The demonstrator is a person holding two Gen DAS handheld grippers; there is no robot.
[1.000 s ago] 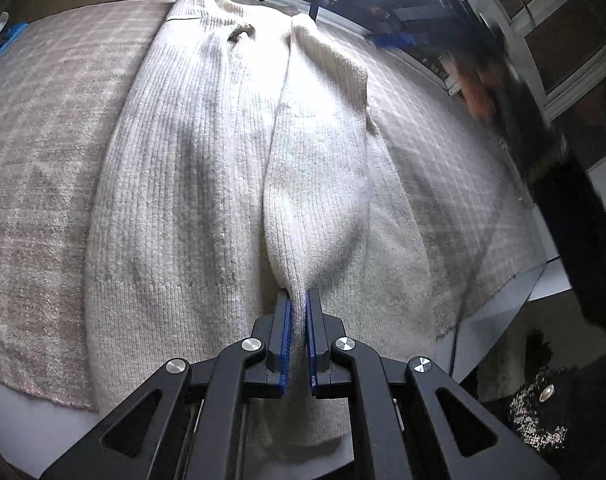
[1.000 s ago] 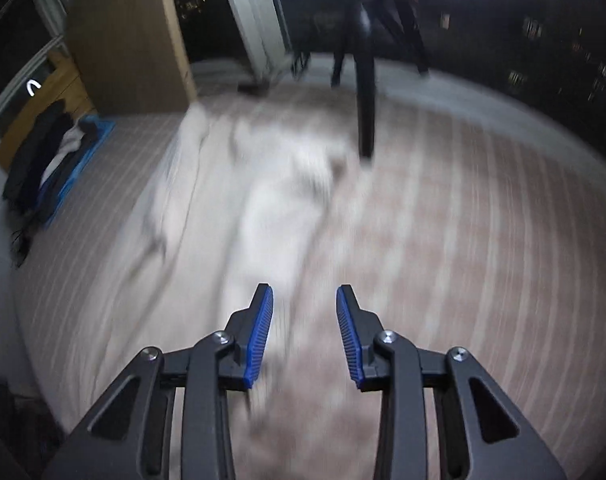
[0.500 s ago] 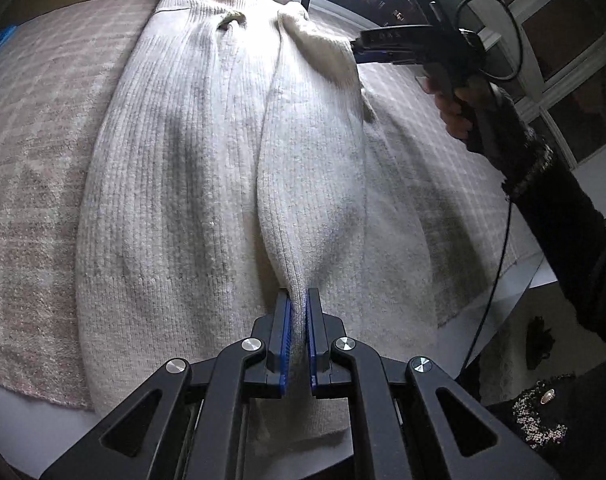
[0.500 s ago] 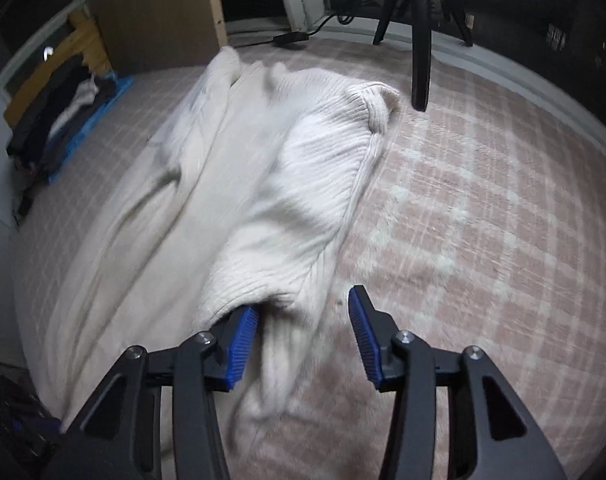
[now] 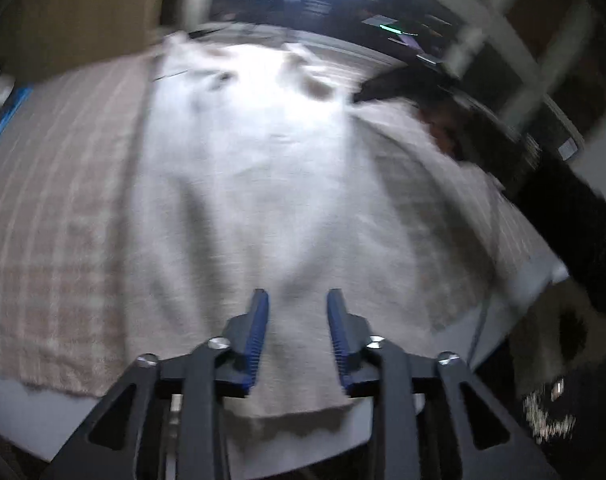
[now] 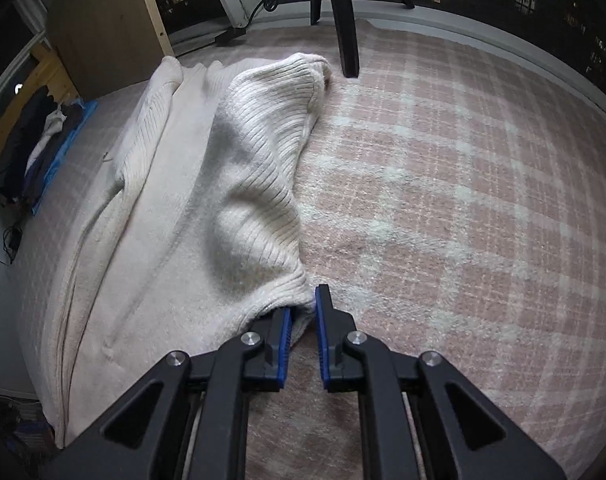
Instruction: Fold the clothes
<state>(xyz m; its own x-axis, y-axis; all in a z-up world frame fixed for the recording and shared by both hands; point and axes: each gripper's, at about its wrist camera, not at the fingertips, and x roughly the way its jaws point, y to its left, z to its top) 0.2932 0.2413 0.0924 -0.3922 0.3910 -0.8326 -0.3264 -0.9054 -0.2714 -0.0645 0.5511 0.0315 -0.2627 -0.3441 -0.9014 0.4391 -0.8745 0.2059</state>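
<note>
— Pink-and-white checked blanket [image 6: 443, 184] covers the whole worktop, yes? With dark windows behind?

— Yes, and the cream ribbed sweater [image 6: 175, 216] lies spread along its left part in the right wrist view, one sleeve folded over the body.

— What about the right gripper [image 6: 303, 320]?

— Its jaws are clenched on the sleeve's cuff, low over the blanket.

— And the left gripper [image 5: 297, 320]?

— Jaws released, nothing between them, above the sweater's hem [image 5: 303, 412] at the near edge. That view is badly blurred.

— Anything else?

— A dark tripod leg [image 6: 345, 16] stands beside the sleeve's far end, and dark clothes [image 6: 27, 148] are piled at far left.
</note>
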